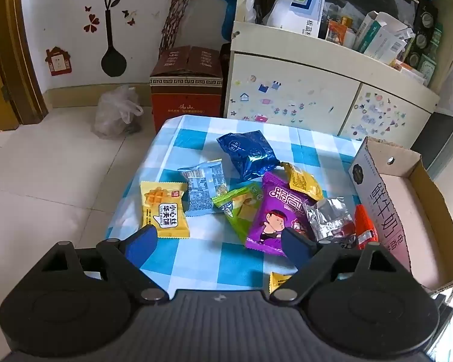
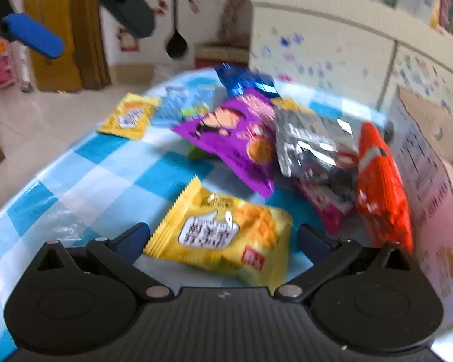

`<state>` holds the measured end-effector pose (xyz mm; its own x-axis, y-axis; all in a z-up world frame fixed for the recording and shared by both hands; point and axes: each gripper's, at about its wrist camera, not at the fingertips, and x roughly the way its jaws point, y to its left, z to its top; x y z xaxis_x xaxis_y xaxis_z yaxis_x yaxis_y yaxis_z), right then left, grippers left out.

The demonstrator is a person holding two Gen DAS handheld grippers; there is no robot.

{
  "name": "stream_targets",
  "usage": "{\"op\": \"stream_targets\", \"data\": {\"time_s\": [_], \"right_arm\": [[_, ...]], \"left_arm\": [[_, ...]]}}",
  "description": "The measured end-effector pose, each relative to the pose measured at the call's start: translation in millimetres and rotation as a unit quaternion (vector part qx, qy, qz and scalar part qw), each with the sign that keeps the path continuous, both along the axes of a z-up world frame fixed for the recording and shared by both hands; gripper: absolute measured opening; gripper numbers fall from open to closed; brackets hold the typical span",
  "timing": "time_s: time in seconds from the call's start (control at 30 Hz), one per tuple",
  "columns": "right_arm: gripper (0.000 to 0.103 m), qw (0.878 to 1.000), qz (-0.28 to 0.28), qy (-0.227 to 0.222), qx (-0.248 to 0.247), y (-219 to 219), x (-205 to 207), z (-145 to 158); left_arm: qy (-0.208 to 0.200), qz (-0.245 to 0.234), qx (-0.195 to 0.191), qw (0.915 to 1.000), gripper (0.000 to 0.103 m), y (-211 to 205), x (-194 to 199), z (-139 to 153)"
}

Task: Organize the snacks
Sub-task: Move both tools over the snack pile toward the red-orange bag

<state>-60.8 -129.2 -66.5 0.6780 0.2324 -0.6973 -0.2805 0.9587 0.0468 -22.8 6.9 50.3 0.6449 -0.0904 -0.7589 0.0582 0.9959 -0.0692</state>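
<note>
While the left wrist view looks down across the checked tabletop [image 1: 196,250], it shows the left claw [image 1: 219,238] spread and empty above bare cloth, with the snacks heaped beyond it: a yellow waffle packet [image 1: 163,209] at the near left, a pale blue packet [image 1: 204,190], a green packet [image 1: 241,208], a purple packet [image 1: 274,214], a dark blue bag [image 1: 247,154] farthest off, and a silver wrapper [image 1: 330,218] and an orange packet [image 1: 364,226] lying against the cardboard box [image 1: 407,205] at the right. Because the packets overlap, a closing claw could, I judge, catch two at once or drag the heap toward the tabletop's left edge. This view alone shows the box's open, seemingly empty interior, the likely place for the snacks. From the right wrist view, which is blurred, the right claw [image 2: 222,238] is spread wide with a second yellow packet [image 2: 223,235] between its fingers, not visibly pinched; only that packet's corner shows in the other view. Its slick, puffed wrapper could slip out or skid away if the fingers close off-centre. Here alone the left claw's fingers show from outside, up at the far left, and the orange packet's [image 2: 383,187] full length beside the box wall.
</note>
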Motion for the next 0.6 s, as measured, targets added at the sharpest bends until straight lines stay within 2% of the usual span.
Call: {"op": "stream_targets", "data": {"time_s": [0.13,0.3,0.37,0.47,0.53,0.6], "right_arm": [[0.102,0.996,0.002,0.088,-0.024,5.6,8.0,13.9],[0.102,0.991,-0.017,0.129,0.002,-6.0,16.7,24.5],[0.102,0.991,-0.020,0.133,0.012,-9.6,12.7,40.6],[0.102,0.993,-0.021,0.115,0.011,-15.5,12.0,70.7],[0.102,0.996,-0.034,0.081,-0.019,-12.4,11.8,85.2],[0.102,0.995,-0.051,0.076,-0.032,-14.5,16.9,94.5]], "left_arm": [[-0.003,-0.002,0.011,0.9999,0.092,-1.1,0.9,-0.7],[0.002,0.007,0.020,0.9998,0.092,4.6,6.2,-0.6],[0.002,0.021,0.023,0.9995,0.092,10.5,8.8,1.5],[-0.005,0.044,0.036,0.9983,0.092,18.0,12.1,4.7],[-0.008,0.055,0.041,0.9976,0.092,20.5,13.7,6.1],[-0.010,0.063,0.040,0.9972,0.092,22.1,14.9,6.6]]}}
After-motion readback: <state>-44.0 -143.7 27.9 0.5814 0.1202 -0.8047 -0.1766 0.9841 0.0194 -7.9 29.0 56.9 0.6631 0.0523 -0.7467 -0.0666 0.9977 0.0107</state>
